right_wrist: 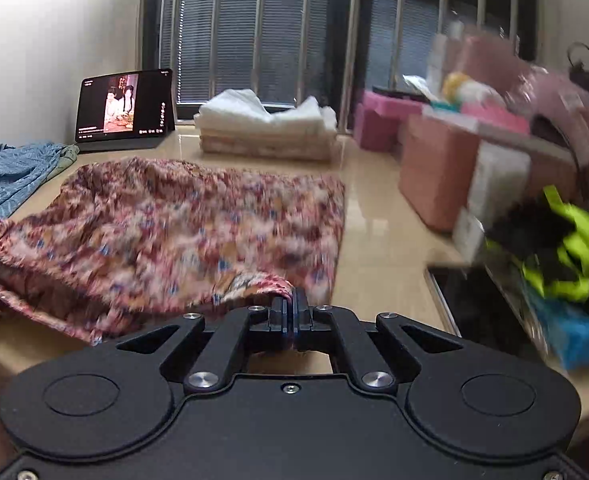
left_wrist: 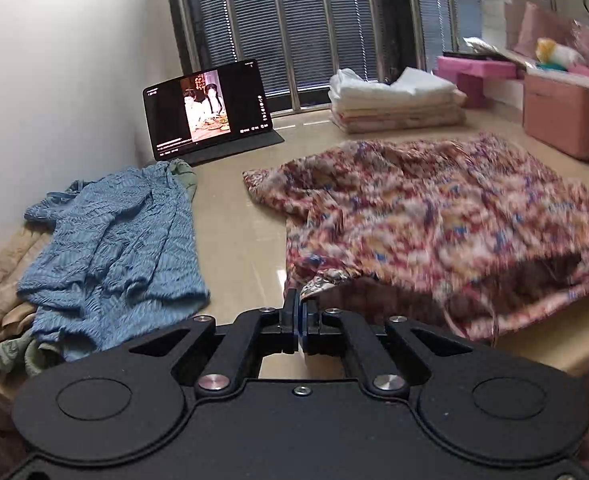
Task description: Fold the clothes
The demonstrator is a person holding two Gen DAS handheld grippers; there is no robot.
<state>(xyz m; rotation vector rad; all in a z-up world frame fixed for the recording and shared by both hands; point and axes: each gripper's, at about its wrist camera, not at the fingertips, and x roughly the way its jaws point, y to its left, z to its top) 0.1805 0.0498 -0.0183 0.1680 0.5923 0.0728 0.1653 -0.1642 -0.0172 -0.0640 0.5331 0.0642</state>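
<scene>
- The step in hand looks like the first fold of the red, pink and orange floral fabric garment (left_wrist: 434, 216): both near corners are pinched and raised off the glossy beige tiled ledge (left_wrist: 238, 232), while the far part lies spread flat.
- The left gripper (left_wrist: 301, 312) has its jaws closed on a bunched corner of the cloth, which emerges from the tips toward 1 o'clock in the left wrist view.
- The right gripper (right_wrist: 293, 312) is likewise clamped on a hem fold, which spills out toward 11 o'clock in the right wrist view; the garment (right_wrist: 182, 220) fills the middle of that view.
- The next move, I judge, calls for carrying both pinched corners forward together, toward 12 o'clock, and laying the near edge over the far edge with even tension so no crease sets.
- A crumpled blue textured knit garment (left_wrist: 110, 248) waits at 10 o'clock of the left gripper, well apart from the floral piece.
- A stack of folded white and cream linens (left_wrist: 398, 100) sits at 12 o'clock by the window, beside a propped black tablet (left_wrist: 208, 108) with its screen lit.
</scene>
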